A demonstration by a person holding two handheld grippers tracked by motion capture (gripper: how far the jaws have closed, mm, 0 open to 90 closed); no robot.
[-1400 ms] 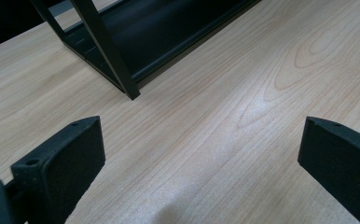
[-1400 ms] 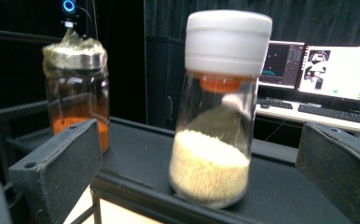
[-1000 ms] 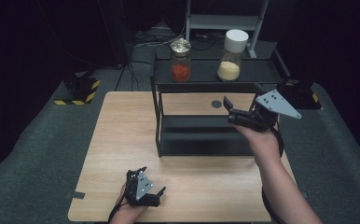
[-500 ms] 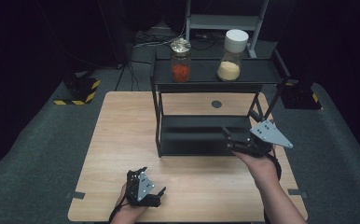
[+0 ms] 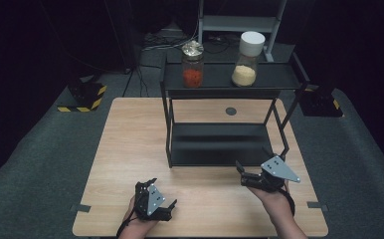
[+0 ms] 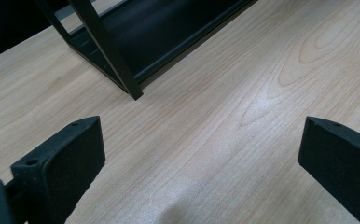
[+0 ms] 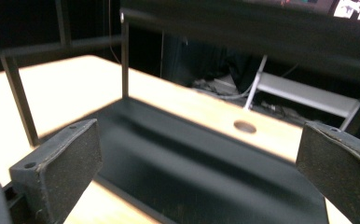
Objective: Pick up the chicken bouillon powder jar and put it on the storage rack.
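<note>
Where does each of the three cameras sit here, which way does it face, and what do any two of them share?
High view: fixed above the person's side, looking forward and down on the wooden table, the black rack and two jars; both forearms, the left gripper and right gripper show.
Left gripper view: rides the left gripper, looking down at bare tabletop and a rack foot; its two jaws stand wide apart.
Right gripper view: rides the right gripper, looking level into the rack's lower shelf; jaws wide apart.
Shared: both gripper views show the rack and table.
</note>
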